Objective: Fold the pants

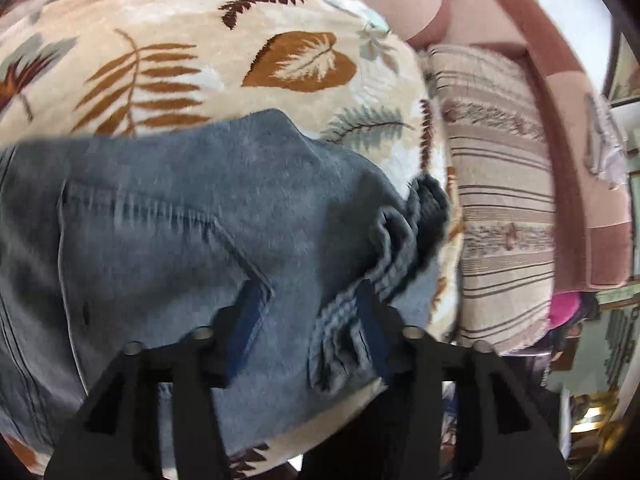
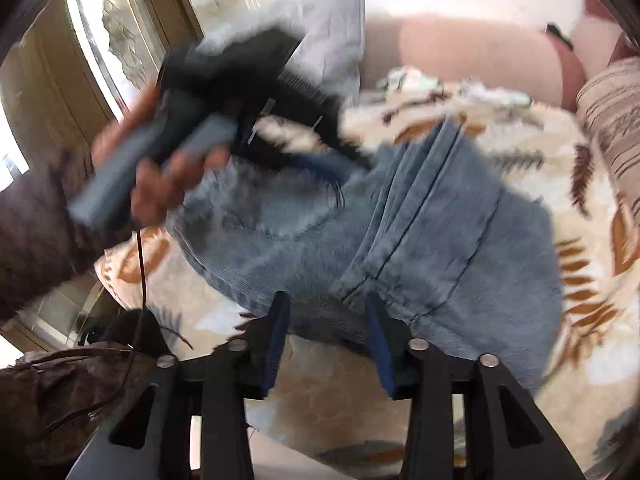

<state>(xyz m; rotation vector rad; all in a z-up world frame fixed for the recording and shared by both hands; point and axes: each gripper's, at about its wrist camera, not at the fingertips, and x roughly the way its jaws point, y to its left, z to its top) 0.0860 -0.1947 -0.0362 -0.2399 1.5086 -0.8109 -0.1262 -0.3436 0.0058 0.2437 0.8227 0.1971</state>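
Blue denim pants (image 1: 192, 216) lie on a leaf-patterned blanket (image 1: 168, 60). In the left wrist view a back pocket and the bunched waistband (image 1: 404, 240) show. My left gripper (image 1: 308, 312) is open, its blue pads on either side of the waistband fabric, over the pants. In the right wrist view the pants (image 2: 420, 216) lie folded with the leg hems (image 2: 360, 276) near my right gripper (image 2: 328, 316), which is open just above the fabric edge. The left gripper (image 2: 340, 156) shows there blurred, held by a hand (image 2: 160, 176) over the pants.
A striped cushion (image 1: 504, 192) lies to the right of the blanket, against a pink sofa back (image 1: 560, 92). A grey pillow (image 2: 320, 24) and window (image 2: 100, 40) are behind. A cable (image 2: 140, 280) hangs from the hand.
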